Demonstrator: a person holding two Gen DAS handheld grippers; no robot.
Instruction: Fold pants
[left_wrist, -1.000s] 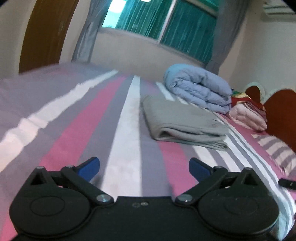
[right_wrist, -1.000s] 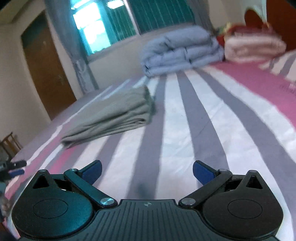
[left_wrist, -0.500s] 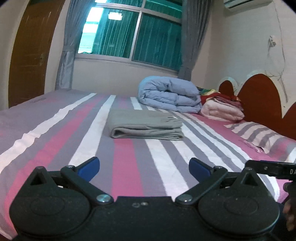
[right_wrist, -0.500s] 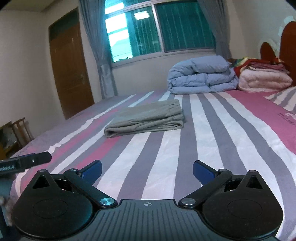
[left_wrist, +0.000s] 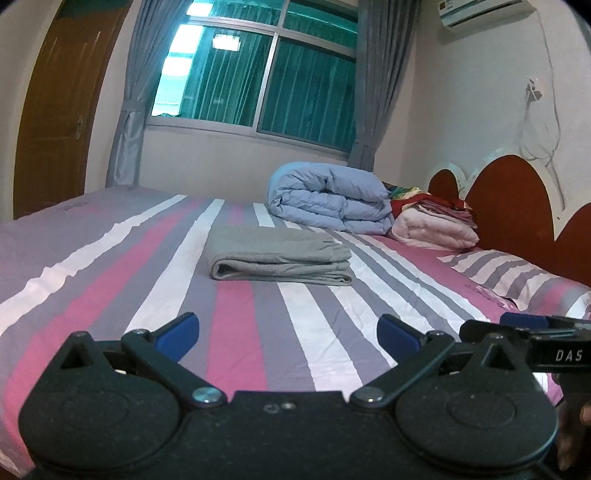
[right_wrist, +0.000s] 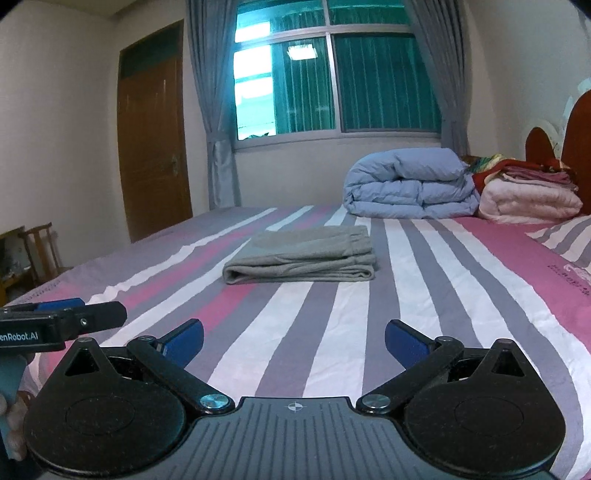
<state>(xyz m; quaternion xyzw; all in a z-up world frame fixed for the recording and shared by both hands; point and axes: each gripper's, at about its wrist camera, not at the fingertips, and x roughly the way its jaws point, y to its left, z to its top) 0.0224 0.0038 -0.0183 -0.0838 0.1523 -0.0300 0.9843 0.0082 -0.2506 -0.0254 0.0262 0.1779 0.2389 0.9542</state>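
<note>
The grey pants (left_wrist: 277, 256) lie folded into a flat rectangle in the middle of the striped bed (left_wrist: 110, 280); the right wrist view shows the pants (right_wrist: 306, 254) from the other side. My left gripper (left_wrist: 288, 334) is open and holds nothing, well back from the pants above the near part of the bed. My right gripper (right_wrist: 293, 338) is open too, at a similar distance. Each view catches the other gripper at its edge: the right gripper (left_wrist: 524, 332) in the left wrist view, the left gripper (right_wrist: 62, 317) in the right wrist view.
A rolled blue duvet (left_wrist: 328, 199) and a stack of pink and red blankets (left_wrist: 436, 221) sit by the far side, near the red headboard (left_wrist: 509, 206). A striped pillow (left_wrist: 517, 277) lies at right. A wooden door (right_wrist: 155, 147), window and chair (right_wrist: 40, 247) stand beyond the bed.
Both grippers have drawn back and levelled out, so the folded pants look smaller and farther away. Both stay open. The other gripper has come into each view's edge.
</note>
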